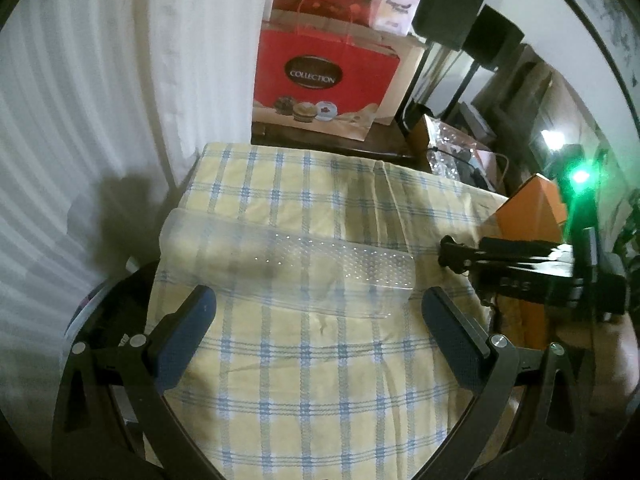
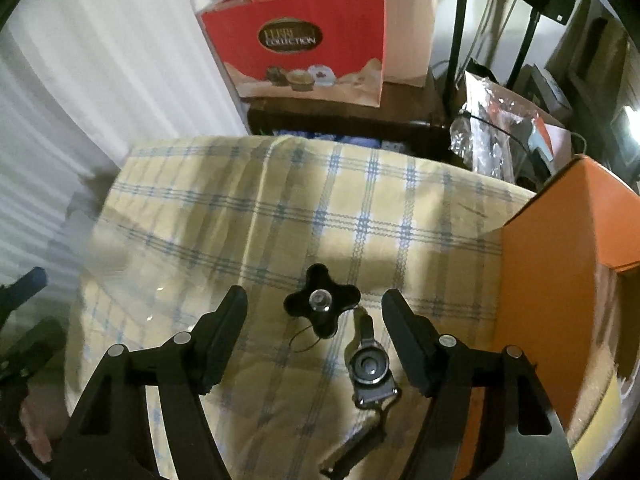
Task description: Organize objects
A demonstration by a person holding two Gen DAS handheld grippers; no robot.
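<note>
Lying on the checked cloth (image 2: pixel 280 208) that covers the table, the black clamp mount (image 2: pixel 362 364) is framed between the jaws of the right gripper (image 2: pixel 314 332), with its four-lobed knob (image 2: pixel 322 304) at about twelve o'clock of the jaw gap and its round screw plate toward five o'clock. The right jaws are set moderately wide and nothing is held; no pad is seen touching the mount, so the spacing is judged to be chosen to straddle the knob or the body before a grasp. No earlier picture is given, so no motion is told.

The left gripper (image 1: pixel 320 320) is spread wide and empty above the cloth. A clear plastic lid or tray (image 1: pixel 288 264) with a dotted texture is laid across the table at its twelve o'clock, just beyond the fingertips; which way up it lies cannot be told. From this view the mount's knob end (image 1: pixel 454 254) and the right tool are seen at three o'clock, near the tray's end.

An orange box (image 2: pixel 560 264) is stood at the table's three o'clock edge in the right view, close to the mount; it may be meant as the place for stowing things, though that is only a judgement. A red gift bag (image 2: pixel 308 44) is kept on a dark shelf behind the table, well apart from the work.
</note>
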